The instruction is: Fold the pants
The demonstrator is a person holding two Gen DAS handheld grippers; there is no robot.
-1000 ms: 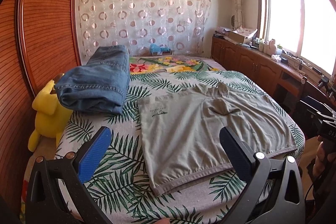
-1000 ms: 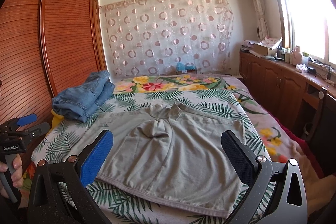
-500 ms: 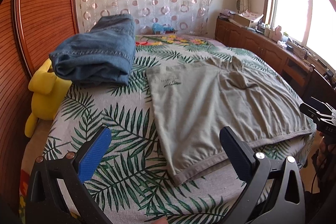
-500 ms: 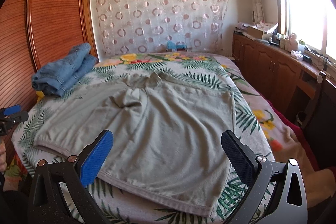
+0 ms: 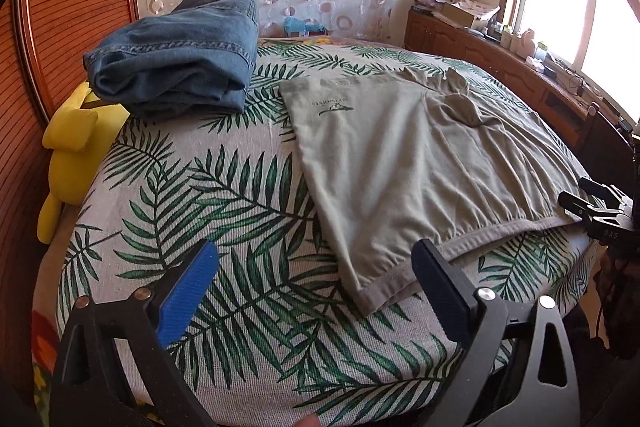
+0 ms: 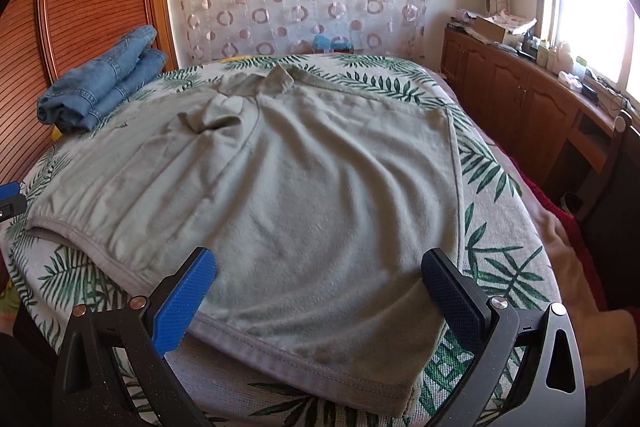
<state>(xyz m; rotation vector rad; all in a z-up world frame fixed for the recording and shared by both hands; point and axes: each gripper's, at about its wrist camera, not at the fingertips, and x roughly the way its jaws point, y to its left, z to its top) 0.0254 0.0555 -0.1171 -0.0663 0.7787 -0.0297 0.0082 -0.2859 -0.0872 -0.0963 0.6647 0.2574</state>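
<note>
Overhead, both tools [image 5: 314, 269] [image 6: 318, 275] wide, empty.

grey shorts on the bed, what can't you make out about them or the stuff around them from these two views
- Grey shorts, right wrist view: the near hem corners sit behind the open right tool.
- Logo print, left wrist view: too small and upside down to read.
- Yellow plush toy, left wrist view: partly hidden by the bed edge and folded jeans.
- Items on the window counter: too small, washed out by glare.

pants [image 5: 400, 163]: small dark logo with lettering near one corner, upside down, unreadable | right gripper [image 5: 600, 223]: white letters "DAS" on its body
</note>
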